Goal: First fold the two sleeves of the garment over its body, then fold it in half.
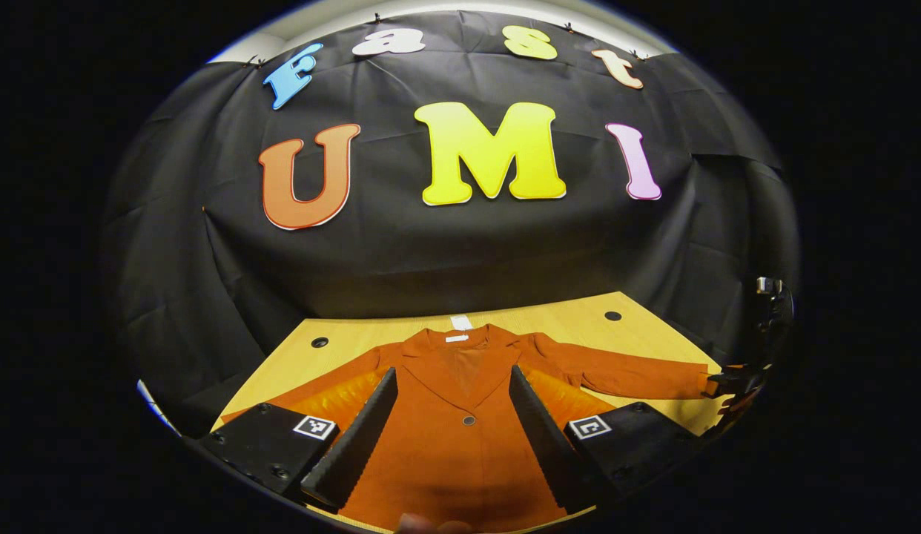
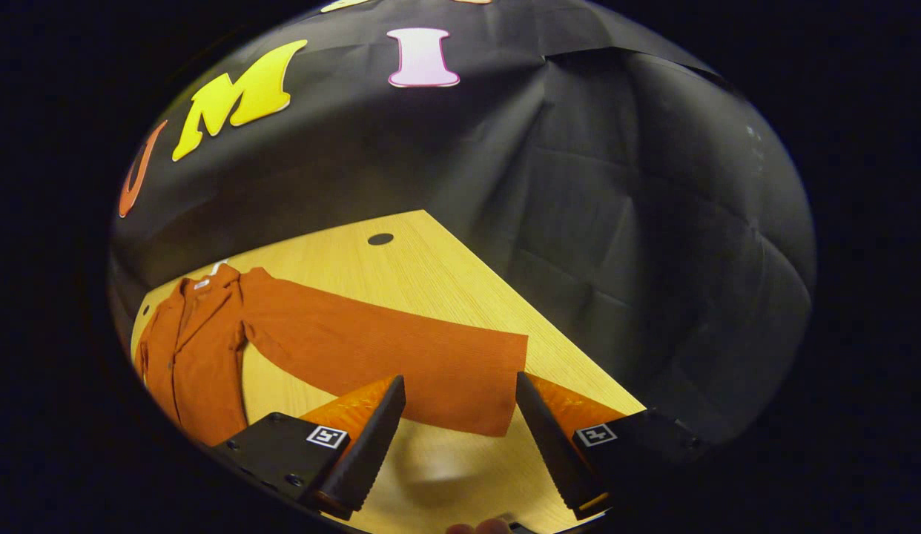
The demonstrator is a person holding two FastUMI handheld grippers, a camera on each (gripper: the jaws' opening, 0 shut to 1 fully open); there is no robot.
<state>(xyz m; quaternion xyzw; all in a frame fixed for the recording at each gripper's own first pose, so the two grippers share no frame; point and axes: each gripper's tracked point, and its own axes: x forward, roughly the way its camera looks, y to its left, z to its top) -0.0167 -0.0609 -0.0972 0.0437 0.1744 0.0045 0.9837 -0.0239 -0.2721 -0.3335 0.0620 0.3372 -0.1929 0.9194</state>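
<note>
Your left gripper is nearest, hovering over the lower front of the one garment, its fingers spread wide with nothing between them but the cloth below. You have one rust-orange jacket lying flat and face up on the wooden table, collar toward the booth wall, both sleeves stretched out to the sides and neither folded over the body yet. You can count two dark round holes in the tabletop in the left gripper view, one near each far corner. Your right gripper hangs just above the cuff end of one sleeve, jaws wide apart and gripping nothing; the cuff edge lies between the two fingers. In the left gripper view that same gripper shows at the far right edge by the sleeve's end, dim and partly cut off, so it may be touching the cuff. The other sleeve is mostly hidden behind a finger of the left gripper
</note>
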